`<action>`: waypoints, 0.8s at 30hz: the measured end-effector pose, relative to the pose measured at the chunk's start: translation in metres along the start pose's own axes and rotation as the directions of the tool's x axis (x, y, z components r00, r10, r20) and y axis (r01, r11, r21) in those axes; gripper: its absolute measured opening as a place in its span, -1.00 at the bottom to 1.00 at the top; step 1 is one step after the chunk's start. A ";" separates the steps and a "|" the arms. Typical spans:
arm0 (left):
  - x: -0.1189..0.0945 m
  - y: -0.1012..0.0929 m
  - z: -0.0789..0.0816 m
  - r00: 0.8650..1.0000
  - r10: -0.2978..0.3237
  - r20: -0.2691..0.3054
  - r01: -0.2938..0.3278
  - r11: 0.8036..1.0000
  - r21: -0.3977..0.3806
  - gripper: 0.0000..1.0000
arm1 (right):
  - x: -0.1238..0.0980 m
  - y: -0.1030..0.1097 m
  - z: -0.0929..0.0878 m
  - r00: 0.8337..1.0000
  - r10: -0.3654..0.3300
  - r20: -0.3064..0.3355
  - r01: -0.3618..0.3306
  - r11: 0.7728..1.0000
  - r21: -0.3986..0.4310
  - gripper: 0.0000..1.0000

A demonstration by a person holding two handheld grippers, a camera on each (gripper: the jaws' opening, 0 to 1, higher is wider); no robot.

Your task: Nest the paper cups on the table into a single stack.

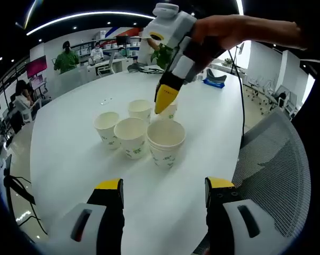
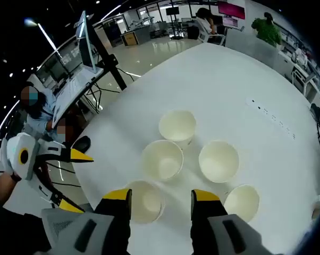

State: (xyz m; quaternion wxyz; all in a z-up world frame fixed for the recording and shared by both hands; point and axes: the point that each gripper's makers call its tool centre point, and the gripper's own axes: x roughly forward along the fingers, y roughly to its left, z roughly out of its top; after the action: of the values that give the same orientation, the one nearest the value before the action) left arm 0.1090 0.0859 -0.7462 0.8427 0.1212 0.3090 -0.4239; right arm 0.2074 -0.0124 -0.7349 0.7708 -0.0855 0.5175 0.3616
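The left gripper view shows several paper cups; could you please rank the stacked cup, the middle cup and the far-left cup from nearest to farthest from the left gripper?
1. Stacked cup, front right, nearest.
2. Middle cup, just left.
3. Far-left cup, farthest back left.

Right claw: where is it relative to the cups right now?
In the left gripper view the right claw hangs above the far side of the paper cups, its yellow tips just over the back cup and beyond the double-rimmed cup.

Five white paper cups with green print standing upright, mouths open, clustered on round white table, near its edge; one cup showing doubled rim, others single, some touching.
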 end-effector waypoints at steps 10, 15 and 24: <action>0.000 0.005 -0.003 1.000 0.006 -0.001 -0.006 1.000 -0.002 0.21 | 0.010 -0.003 0.012 0.999 0.010 0.043 -0.014 0.997 0.081 -0.17; 0.001 0.009 -0.005 1.000 0.009 -0.001 -0.009 1.000 -0.006 0.21 | 0.014 -0.001 0.015 0.999 0.011 0.032 -0.014 0.996 0.084 -0.18; -0.003 0.005 -0.004 1.000 0.013 -0.005 -0.013 1.000 -0.013 0.21 | 0.024 -0.006 0.016 1.000 0.012 0.015 -0.014 0.993 0.116 -0.21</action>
State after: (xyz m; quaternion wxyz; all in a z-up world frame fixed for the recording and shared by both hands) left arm 0.1101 0.0931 -0.7480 0.8454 0.1190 0.3130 -0.4161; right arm 0.2280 0.0028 -0.7492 0.7758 -0.0345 0.5327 0.3365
